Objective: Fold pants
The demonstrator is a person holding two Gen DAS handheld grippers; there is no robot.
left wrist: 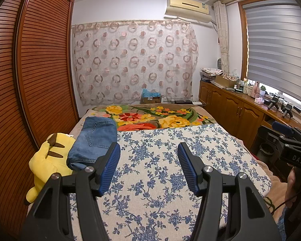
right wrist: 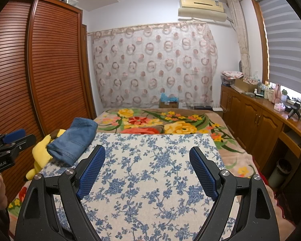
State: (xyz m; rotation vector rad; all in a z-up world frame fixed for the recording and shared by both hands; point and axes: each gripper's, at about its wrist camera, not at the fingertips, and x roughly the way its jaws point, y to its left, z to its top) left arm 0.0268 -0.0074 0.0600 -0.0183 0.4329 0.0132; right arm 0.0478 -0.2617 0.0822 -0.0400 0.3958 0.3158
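Folded blue jeans (left wrist: 94, 140) lie at the left edge of the blue-floral cloth (left wrist: 170, 160), touching a yellow plush toy (left wrist: 46, 160); left gripper (left wrist: 148, 166) jaws apart, empty; right gripper (right wrist: 147, 168) jaws wide, empty; both above the cloth, clear of the jeans.

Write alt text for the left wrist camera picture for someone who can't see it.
Folded jeans lie at the left edge of a bed, against a yellow plush toy, beside a blue-flowered cloth. The left gripper hangs over that cloth, fingers open and empty. The right gripper shows at the right edge.
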